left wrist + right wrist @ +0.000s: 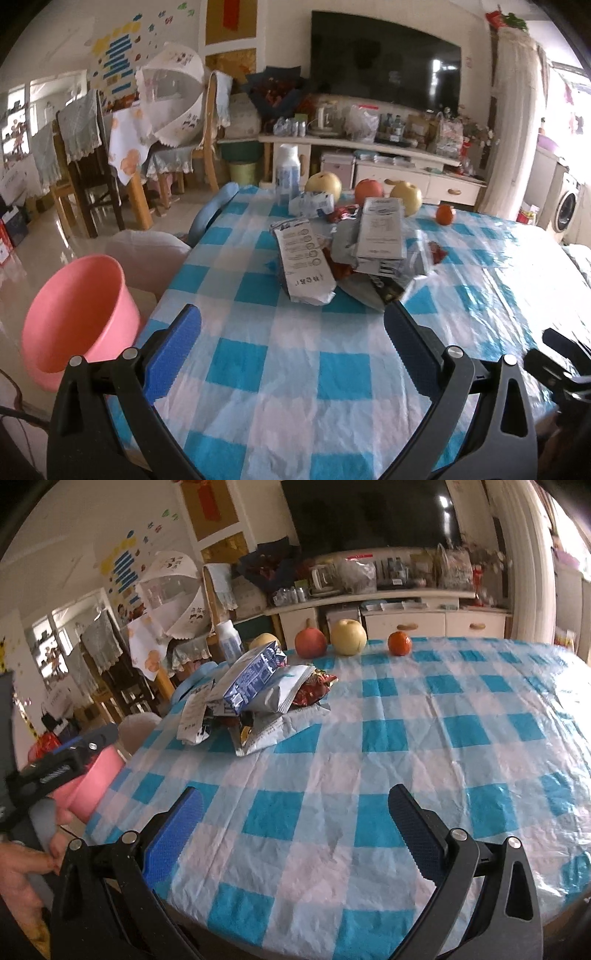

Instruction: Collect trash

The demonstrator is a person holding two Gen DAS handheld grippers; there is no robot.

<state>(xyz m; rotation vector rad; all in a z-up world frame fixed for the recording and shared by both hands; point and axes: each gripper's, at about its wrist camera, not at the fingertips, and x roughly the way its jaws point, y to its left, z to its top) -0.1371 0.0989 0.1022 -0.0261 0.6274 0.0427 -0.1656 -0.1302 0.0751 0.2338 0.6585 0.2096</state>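
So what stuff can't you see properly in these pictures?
- Bottom of the wrapper pile, both views: the top packets cover what lies under.
- Print on the carton, right view: too small and blurry to read.
- Inside of the pink bin, left view: its floor is hidden by its own wall; in the right view the left gripper covers most of it.
- Table's near edge, both views: the jaws block it.

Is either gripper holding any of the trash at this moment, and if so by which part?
Nothing is held. The left gripper and right gripper are both open over the tablecloth, short of the wrapper pile.
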